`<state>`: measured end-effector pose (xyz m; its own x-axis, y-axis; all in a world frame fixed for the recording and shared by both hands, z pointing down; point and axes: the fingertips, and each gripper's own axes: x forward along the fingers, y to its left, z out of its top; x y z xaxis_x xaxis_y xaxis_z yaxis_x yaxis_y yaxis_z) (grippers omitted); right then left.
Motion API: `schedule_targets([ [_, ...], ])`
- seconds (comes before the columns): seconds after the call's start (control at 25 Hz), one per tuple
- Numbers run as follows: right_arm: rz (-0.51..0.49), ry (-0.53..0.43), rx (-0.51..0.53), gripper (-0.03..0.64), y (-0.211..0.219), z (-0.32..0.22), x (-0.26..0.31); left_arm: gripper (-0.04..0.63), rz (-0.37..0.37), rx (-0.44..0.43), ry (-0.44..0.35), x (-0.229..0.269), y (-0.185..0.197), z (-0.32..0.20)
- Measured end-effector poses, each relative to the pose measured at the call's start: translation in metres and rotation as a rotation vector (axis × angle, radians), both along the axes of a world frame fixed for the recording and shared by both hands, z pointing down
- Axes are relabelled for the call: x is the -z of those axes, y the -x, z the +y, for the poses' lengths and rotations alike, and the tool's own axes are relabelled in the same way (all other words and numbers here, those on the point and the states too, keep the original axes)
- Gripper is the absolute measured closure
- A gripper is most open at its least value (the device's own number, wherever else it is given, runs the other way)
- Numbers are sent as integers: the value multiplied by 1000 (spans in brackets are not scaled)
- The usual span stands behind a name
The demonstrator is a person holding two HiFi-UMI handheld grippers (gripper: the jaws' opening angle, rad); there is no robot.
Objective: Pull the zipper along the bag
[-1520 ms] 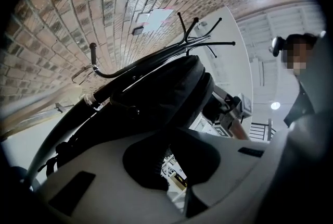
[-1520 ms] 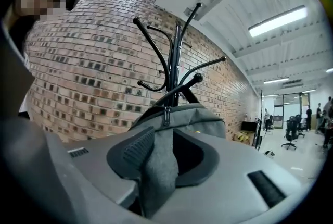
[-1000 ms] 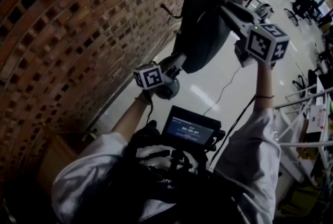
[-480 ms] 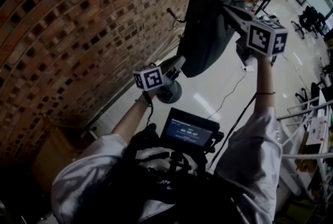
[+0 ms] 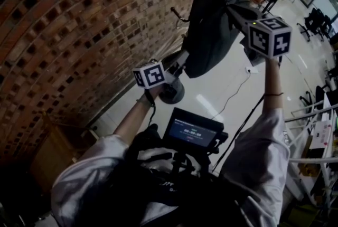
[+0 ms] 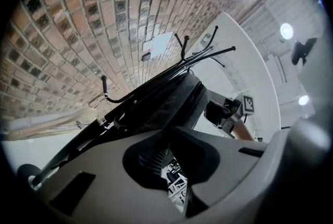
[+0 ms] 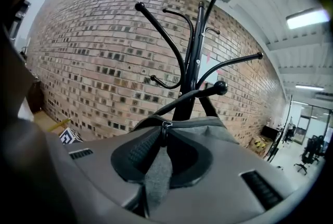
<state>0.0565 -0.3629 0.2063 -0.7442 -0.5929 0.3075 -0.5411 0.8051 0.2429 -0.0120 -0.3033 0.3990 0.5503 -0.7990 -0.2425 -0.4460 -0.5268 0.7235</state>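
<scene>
A grey bag hangs from a black coat stand in front of a brick wall. My right gripper reaches to the bag's top. In the right gripper view the right gripper is shut on the grey zipper pull, with the metal slider at the fingertips and the bag's top edge just beyond. My left gripper is at the bag's lower end. In the left gripper view the bag lies right at the jaw tips, and the left gripper looks shut on its fabric.
The brick wall runs along the left. The stand's round base rests on the pale floor, with a cable trailing beside it. A wooden box sits by the wall. Office chairs stand far right.
The right gripper has shifted slightly higher along the bag's top. The left gripper stays at the bag's lower end.
</scene>
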Motion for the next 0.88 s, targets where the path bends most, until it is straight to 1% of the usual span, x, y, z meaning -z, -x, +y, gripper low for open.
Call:
schedule_targets([
  [0.12,-22,17,0,577,-1,-2,-1,577,24,-5,-3,21,1,-3],
  [0.16,-24,19,0,577,-1,-2,-1,577,18,-9,-7,29,1,-4],
  [0.28,-19,14,-2,577,-1,-3,-1,577,-61,-19,-24,51,1,-7],
  [0.4,-24,15,-3,577,-1,-4,-1,577,-60,-39,-10,65,1,-9],
  [0.44,-27,16,-3,577,-1,-4,-2,577,-70,-38,-10,69,2,-10],
  [0.6,-25,14,-5,577,-2,-5,-2,577,-189,-24,-22,79,-2,-12],
  [0.64,-26,14,-5,577,-3,-5,-2,577,-200,-27,-19,81,-3,-12],
  [0.76,-33,14,-3,577,-2,-5,-3,577,-200,-32,-12,86,-2,-13],
  [0.88,-36,11,-5,577,-2,-6,-3,577,-230,-27,-12,90,-3,-14],
])
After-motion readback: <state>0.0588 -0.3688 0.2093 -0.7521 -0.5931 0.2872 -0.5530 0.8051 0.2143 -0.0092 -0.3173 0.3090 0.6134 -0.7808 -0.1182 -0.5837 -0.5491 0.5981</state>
